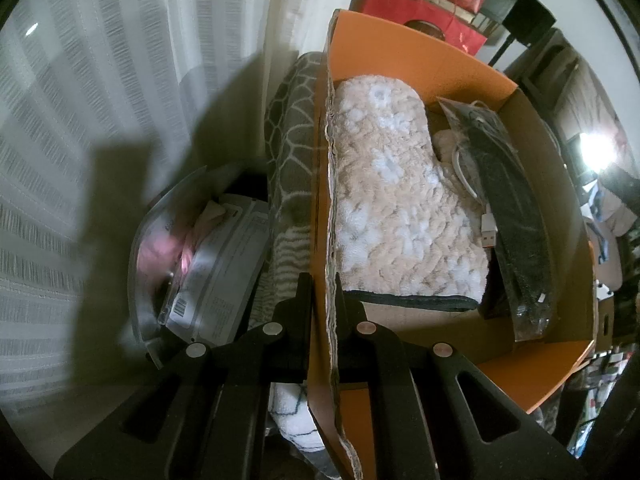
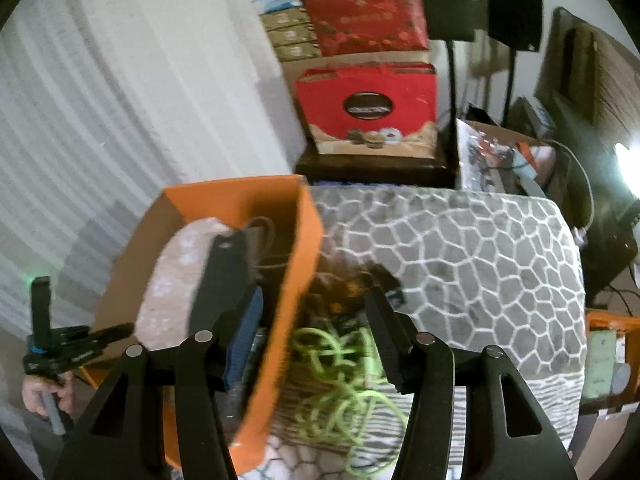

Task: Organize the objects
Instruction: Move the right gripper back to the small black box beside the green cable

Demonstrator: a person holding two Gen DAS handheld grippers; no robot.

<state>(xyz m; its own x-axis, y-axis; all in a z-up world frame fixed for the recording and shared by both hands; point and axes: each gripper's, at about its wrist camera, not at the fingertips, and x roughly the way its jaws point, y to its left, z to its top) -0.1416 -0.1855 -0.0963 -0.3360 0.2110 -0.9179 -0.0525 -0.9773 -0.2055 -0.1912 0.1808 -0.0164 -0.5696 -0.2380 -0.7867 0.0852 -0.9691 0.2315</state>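
I have the left gripper (image 1: 323,300) clamped on the near wall of the orange cardboard box (image 1: 420,46), one finger outside and one inside the torn corrugated edge; I judge that grip is there to steady the box while things go in. Inside it lie a fluffy beige-and-white fleece mitt (image 1: 400,200), a white USB cable (image 1: 486,226) and a black strip in a clear plastic bag (image 1: 516,216), packed flat side by side. My right gripper (image 2: 320,312) hangs over the box's right wall with its fingers apart and nothing between them; the left finger (image 2: 224,280) sits above the box interior, the right one above a tangle of lime-green cord (image 2: 344,384) lying just outside the box, which I take to be the next thing to sort. All of it rests on a grey towel with a white cobble pattern (image 2: 480,248). White sheer curtains (image 1: 100,120) hang to the left, and red gift bags (image 2: 366,112) are stacked behind.
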